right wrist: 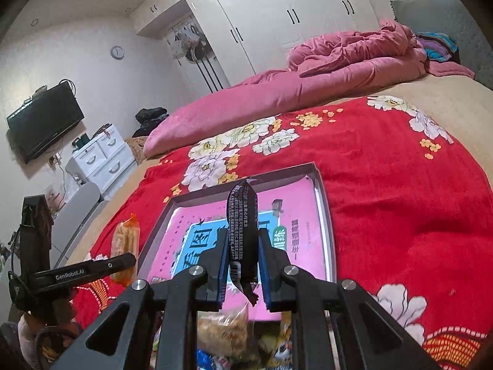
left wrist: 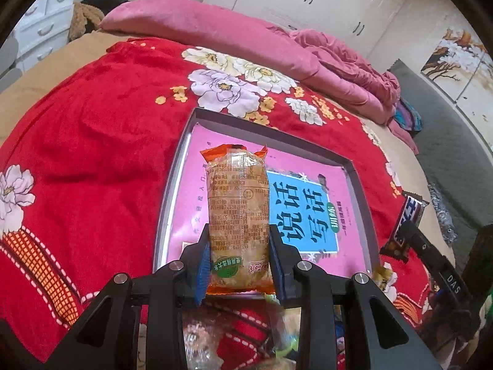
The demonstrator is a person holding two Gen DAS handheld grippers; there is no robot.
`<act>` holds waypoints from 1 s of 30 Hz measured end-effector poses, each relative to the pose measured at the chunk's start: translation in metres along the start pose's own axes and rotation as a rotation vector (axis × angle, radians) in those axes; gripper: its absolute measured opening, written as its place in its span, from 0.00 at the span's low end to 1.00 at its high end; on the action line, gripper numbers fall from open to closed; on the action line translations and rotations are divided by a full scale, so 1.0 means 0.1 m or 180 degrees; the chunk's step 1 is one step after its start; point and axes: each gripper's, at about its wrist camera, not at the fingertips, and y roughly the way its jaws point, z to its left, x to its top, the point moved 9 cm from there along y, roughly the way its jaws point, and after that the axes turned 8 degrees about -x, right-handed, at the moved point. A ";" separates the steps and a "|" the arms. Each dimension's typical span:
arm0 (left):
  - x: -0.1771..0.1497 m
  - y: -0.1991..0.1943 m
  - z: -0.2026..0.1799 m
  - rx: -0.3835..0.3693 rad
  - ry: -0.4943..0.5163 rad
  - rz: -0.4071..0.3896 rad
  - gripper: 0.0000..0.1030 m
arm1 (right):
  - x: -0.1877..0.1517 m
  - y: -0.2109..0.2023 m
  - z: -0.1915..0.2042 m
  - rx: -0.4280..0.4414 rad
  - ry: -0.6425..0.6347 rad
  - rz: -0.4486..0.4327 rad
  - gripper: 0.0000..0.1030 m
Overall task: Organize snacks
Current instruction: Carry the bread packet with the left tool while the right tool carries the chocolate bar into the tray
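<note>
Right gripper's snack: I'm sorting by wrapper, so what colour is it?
Black with white print, the chocolate bar shows best in the right wrist view.

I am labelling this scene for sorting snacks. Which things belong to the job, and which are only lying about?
Belong to the job:
- orange rice-cracker pack, held by left tool
- dark chocolate bar, held by right tool
- grey box lid with the pink book
- loose snack pile

Lying about:
- red floral blanket
- pink quilt
- television

Your left gripper (left wrist: 239, 257): pads clamped, angled downward. Your right gripper (right wrist: 243, 265): pads clamped, tilted down less steeply.
</note>
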 end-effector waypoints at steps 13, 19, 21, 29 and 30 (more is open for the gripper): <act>-0.04 0.23 0.11 0.0153 0.0046 0.0103 0.33 | -0.05 0.34 -0.16 -0.0139 0.0031 0.0241 0.18; -0.08 0.29 0.13 0.0195 0.0086 0.0162 0.33 | -0.14 0.40 -0.16 -0.0204 -0.0062 0.0377 0.18; -0.10 0.30 0.14 0.0215 0.0092 0.0181 0.33 | -0.19 0.44 -0.18 -0.0239 -0.0080 0.0455 0.18; -0.17 0.35 0.15 0.0258 0.0141 0.0257 0.33 | -0.33 0.51 -0.24 -0.0274 -0.0058 0.0654 0.18; -0.17 0.35 0.15 0.0268 0.0153 0.0261 0.33 | -0.34 0.51 -0.24 -0.0275 -0.0056 0.0666 0.18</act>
